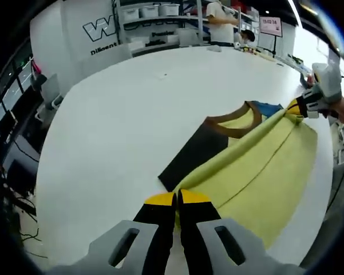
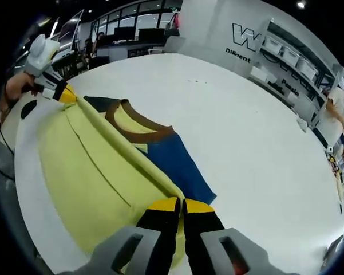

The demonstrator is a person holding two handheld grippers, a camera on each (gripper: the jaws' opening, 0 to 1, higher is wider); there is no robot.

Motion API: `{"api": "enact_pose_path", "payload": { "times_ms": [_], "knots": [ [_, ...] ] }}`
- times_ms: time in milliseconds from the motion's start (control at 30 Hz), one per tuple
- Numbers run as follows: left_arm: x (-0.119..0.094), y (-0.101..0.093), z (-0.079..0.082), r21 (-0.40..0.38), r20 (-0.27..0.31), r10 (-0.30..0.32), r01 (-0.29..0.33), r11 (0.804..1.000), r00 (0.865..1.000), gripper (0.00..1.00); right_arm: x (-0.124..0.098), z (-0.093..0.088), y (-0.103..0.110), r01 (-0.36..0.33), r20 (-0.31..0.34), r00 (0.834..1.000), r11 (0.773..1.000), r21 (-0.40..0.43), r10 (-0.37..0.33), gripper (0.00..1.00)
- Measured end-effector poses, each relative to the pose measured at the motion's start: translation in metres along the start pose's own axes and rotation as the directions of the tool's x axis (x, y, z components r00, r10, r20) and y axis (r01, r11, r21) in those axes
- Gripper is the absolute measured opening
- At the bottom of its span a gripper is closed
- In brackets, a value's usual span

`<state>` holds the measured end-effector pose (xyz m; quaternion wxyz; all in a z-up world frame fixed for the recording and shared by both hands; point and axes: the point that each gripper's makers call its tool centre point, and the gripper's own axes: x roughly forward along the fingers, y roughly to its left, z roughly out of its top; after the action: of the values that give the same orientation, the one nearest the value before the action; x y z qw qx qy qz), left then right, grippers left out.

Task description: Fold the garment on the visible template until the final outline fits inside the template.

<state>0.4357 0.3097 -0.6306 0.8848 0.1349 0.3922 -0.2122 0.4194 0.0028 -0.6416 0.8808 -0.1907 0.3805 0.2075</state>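
A yellow T-shirt with a brown collar, one dark sleeve and one blue sleeve lies on the white table. My left gripper is shut on a lifted yellow edge near the dark sleeve. My right gripper pinches the same edge at its far end by the blue sleeve. In the right gripper view my right gripper is shut on the yellow T-shirt beside the blue sleeve, and the left gripper grips the far end. The fold runs taut between them.
The table's near edge runs close behind the shirt. Shelves with white bins and a person stand beyond the far end. A dark round mark sits near the table edge. White table surface spreads beyond the collar.
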Motion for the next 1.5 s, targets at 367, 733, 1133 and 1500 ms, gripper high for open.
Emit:
{"api": "enact_pose_path", "payload": {
  "times_ms": [367, 733, 1133, 1500],
  "knots": [
    [0.007, 0.000, -0.002, 0.050, -0.053, -0.039, 0.042, 0.998, 0.998, 0.00, 0.005, -0.002, 0.000, -0.083, -0.013, 0.996, 0.997, 0.009, 0.083, 0.00],
    [0.005, -0.002, -0.006, 0.137, -0.115, -0.048, 0.064, 0.988, 0.992, 0.00, 0.004, -0.003, 0.003, -0.136, -0.055, 0.990, 0.989, -0.050, 0.134, 0.00],
    [-0.014, -0.004, -0.028, 0.123, -0.144, -0.042, 0.060, 0.991, 0.989, 0.00, -0.008, -0.012, 0.023, -0.193, -0.045, 0.981, 0.980, -0.045, 0.191, 0.00],
    [-0.030, -0.012, -0.048, 0.123, -0.166, -0.067, 0.088, 0.989, 0.984, 0.00, -0.025, -0.027, 0.045, -0.254, -0.085, 0.965, 0.965, -0.070, 0.248, 0.00]
  ]
}}
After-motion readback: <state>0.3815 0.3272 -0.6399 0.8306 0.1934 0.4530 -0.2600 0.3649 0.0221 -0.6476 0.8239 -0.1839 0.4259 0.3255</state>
